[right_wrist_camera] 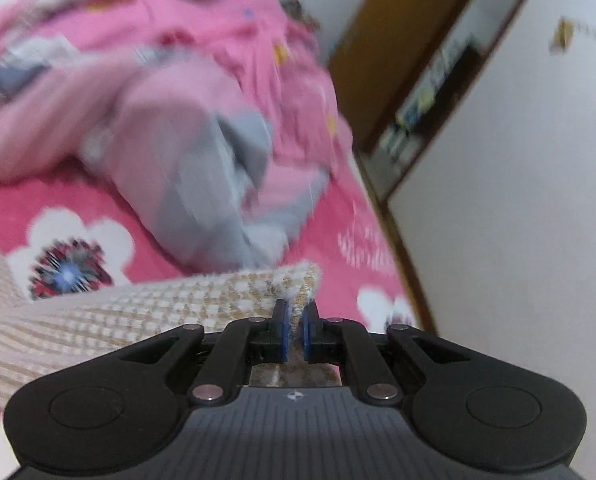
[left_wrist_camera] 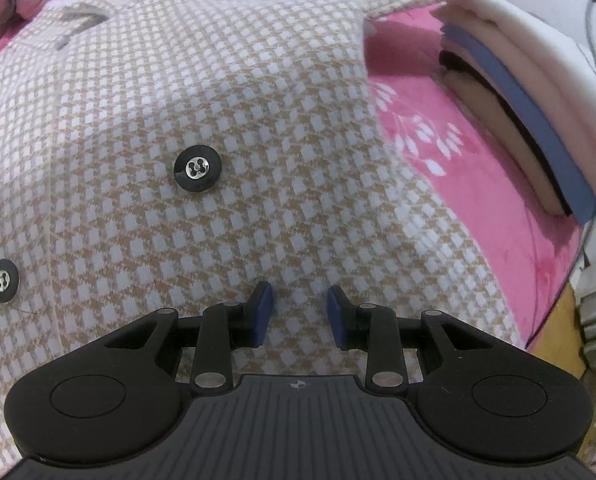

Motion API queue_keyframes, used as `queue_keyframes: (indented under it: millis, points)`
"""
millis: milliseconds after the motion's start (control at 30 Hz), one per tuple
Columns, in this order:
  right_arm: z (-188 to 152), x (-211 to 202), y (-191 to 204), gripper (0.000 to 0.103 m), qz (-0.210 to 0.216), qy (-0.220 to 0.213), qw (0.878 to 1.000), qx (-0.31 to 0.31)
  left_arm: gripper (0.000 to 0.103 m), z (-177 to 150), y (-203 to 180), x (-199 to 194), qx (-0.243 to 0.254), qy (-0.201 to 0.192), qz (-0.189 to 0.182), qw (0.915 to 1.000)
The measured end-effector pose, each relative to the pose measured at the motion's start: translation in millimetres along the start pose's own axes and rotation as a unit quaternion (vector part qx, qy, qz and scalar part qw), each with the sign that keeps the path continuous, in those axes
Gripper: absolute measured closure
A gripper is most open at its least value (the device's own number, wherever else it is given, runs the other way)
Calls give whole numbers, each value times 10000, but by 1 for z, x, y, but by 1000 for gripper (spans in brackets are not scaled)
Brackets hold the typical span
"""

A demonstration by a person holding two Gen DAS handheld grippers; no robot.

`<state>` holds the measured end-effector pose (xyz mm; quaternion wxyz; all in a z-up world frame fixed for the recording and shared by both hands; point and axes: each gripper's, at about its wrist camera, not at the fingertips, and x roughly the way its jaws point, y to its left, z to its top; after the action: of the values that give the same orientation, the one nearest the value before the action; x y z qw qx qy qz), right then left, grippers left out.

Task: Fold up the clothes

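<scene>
we had the checked cardigan [left_wrist_camera: 234, 120] spread on the pink floral bedsheet [left_wrist_camera: 450, 168], its body filling most of the left wrist view. our left gripper [left_wrist_camera: 300, 312] hovered over the cardigan's lower front with its fingers narrowly parted and nothing between them; whether the tips touched the knit we could not tell. our right gripper [right_wrist_camera: 295, 332] had its fingers pinched nearly together on the cardigan's sleeve end [right_wrist_camera: 298, 284], lifted off the sheet.

the risk, as we judged it, lay in that thin pinch: only the sleeve's edge sat between the pads, so a quick swing could pull it free and drop the sleeve askew. with the left gripper holding nothing, the cardigan's body could also drag along and wrinkle.

counted: one cardigan, two black buttons [left_wrist_camera: 197, 168] in sight, one stack of folded clothes [left_wrist_camera: 518, 120] to the cardigan's right, one loose heap of pink and grey clothes [right_wrist_camera: 202, 140] beyond the sleeve.
</scene>
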<state>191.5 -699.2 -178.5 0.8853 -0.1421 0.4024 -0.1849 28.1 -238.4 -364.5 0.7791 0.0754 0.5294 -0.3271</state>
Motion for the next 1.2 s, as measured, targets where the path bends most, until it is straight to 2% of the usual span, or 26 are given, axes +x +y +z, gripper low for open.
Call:
queue_keyframes:
  millis: [100,200,267,333,367,467,533,567,600,633,700,767,800,867,933,1000,1067,1100,1200]
  points:
    - [-11,30,-8,93,-152,620,9974,327,73,5,1,0,41,114,-62,9999]
    - [-19,1,-29,87,-292,504,9938,943,73,13,3,-6,7,290,-93,9995]
    - [-19,-40,-40,87,-105,88,9914,1305,73,17,6,-15,-43,337,-62,9994]
    - [-16,-90,-43,87,440,-435,9870,1482,73,25,10,-29,-108,254,-38,9996]
    - [-16,-120,-42,87,844,-638,9821,1557,73,32,11,-37,-165,150,-55,9997]
    - [-21,-195,-26,87,2237,-819,9573,1638,73,56,13,-56,-354,-180,-243,9989]
    - [-34,-222,-7,87,3155,-545,9296,1827,73,79,10,-52,-384,-354,-369,9980]
    - [-46,-226,7,87,3617,-258,9084,2082,73,92,11,-48,-362,-439,-413,9975]
    - [-61,-223,26,87,3924,40,8903,2313,73,102,12,-43,-278,-533,-421,9973]
    - [-77,-217,47,87,4047,295,8808,2442,73,112,14,-38,-174,-629,-420,9970]
    - [-112,-198,90,87,4116,764,8677,2680,73,131,14,-24,-12,-806,-465,9957]
    - [-146,-171,137,87,4046,1104,8649,2759,73,144,15,-7,-8,-825,-496,9954]
    - [-160,-158,156,87,3965,1217,8651,2819,73,149,17,3,6,-782,-449,9959]
    - [-188,-130,188,88,3974,1524,8525,3035,73,149,22,23,225,-582,-166,9979]
    - [-210,-116,212,89,3796,1775,8597,2920,72,142,31,39,342,-377,114,9986]
    - [-228,-110,227,88,3499,1905,8777,2664,72,136,43,49,295,-235,214,9991]
    - [-239,-103,229,88,3372,1923,8802,2731,71,134,46,51,290,-238,200,9991]
    - [-242,-100,229,88,3351,1910,8793,2794,71,133,48,52,290,-246,190,9991]
    - [-242,-95,224,87,3575,1824,8648,3018,70,132,44,56,427,-268,260,9984]
